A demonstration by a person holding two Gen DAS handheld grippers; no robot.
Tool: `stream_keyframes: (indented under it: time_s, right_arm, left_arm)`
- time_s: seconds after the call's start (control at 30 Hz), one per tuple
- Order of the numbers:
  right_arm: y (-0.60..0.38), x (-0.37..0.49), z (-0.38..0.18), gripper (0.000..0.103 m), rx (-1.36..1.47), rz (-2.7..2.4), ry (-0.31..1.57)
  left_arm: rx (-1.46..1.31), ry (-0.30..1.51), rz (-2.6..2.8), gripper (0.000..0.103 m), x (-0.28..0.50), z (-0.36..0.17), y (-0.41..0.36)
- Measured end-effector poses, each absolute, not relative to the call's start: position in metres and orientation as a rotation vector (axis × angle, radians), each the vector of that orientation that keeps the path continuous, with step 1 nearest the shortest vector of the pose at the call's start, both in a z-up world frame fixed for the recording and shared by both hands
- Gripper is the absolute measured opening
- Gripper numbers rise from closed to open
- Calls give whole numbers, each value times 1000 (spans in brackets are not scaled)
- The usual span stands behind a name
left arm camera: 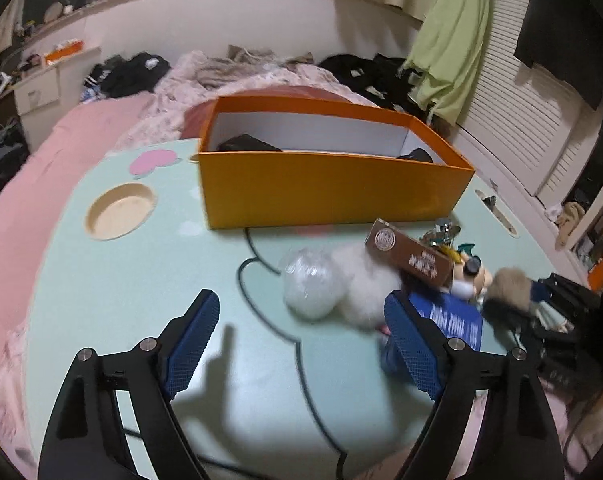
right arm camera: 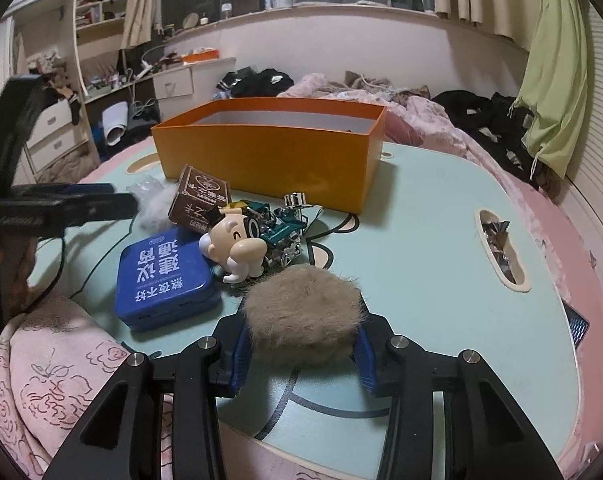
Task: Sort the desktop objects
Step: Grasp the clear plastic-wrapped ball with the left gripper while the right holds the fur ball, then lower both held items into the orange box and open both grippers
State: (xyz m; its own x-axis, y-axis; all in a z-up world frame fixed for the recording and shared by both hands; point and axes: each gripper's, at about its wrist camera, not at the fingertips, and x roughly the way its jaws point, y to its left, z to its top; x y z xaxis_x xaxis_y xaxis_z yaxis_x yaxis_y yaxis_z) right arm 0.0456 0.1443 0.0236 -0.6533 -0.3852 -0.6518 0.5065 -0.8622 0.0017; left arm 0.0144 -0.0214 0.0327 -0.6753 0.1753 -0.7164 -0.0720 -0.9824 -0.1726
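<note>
My right gripper [right arm camera: 303,345] is shut on a brown fur ball [right arm camera: 301,308] just above the mint table [right arm camera: 421,220]. Beyond it lie a blue tin [right arm camera: 165,280], a cartoon figurine [right arm camera: 237,244], a green metal gadget [right arm camera: 285,228] and a brown carton [right arm camera: 201,196]. An orange box [right arm camera: 269,156] stands open at the back, with dark items [left arm camera: 245,144] inside. My left gripper [left arm camera: 300,299] is open, with nothing between its pads. Just past its fingertips lie a clear plastic ball [left arm camera: 307,280] and white fluff [left arm camera: 365,284]. Its right finger overlaps the blue tin [left arm camera: 453,316].
A round cup recess [left arm camera: 119,210] is sunk into the table's left side, and a slot [right arm camera: 499,240] holding foil wrappers into its right. Pink bedding [right arm camera: 41,360] surrounds the table. A green garment [right arm camera: 557,80] hangs at the right.
</note>
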Motion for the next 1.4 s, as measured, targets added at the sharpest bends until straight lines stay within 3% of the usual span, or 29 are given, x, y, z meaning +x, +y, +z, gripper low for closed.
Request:
stream_keyframes:
  time_s: [0.1,0.27,0.33,0.37,0.4,0.43,0.6,0.9,1.17,1.23,1.27,1.3,1.33,1.4]
  right_arm:
    - [144,46,23,42,915,-2468,248]
    - [144,46,22,43,926,-2457,240]
    - [144,46,22,43,926,-2457,241]
    - [144,46,22,43,926,-2456,239]
    - [144,46,22,43,928,-2455,238]
    - [144,46,22,43,931,-2452,235]
    - [141,46,21,43,931,-2461,266]
    - [143,35,57,42,810,-2457,172]
    - [98,-41,117,43,670,-2509,138]
    - [88,-58,112,50,710,-2509,147]
    - [83,-69,104,56,758,-2524,173]
    - [80,-73,98,70,784,-2533,191]
    - [78,-75,90,75,806,-2535,206]
    - [79,-77,74,76,865,-2506,215]
  left_arm:
    - [-1213,-146,2753,70,4,31,-18]
    - [-1165,-235,2780,69,5,35,-30]
    - [-1183,-203,2805,63,3,33,-30]
    - [-1201,-179,2810,51,0,31,-29]
    - [-1231,-163,2811,32,-3,28,-29]
    - [-1254,-161,2805,28,-5,24,-29]
    - [-1212,-115,2816,28,0,25,-24]
    - [-1031,-162,2842,28,16,66,-29]
    - [-939,-135,2874,28,-40,98,-22]
    - [-949,-135,2889,29,-57,95,-21]
    - [-956,-136,2895,35,-62,90,-21]
    - [-992,-128,2897,59,-68,82,-20]
    - [-1048,-120,2895,73,-73,74,-20]
    - [-1056,-135,2922,78,-72,61,-22]
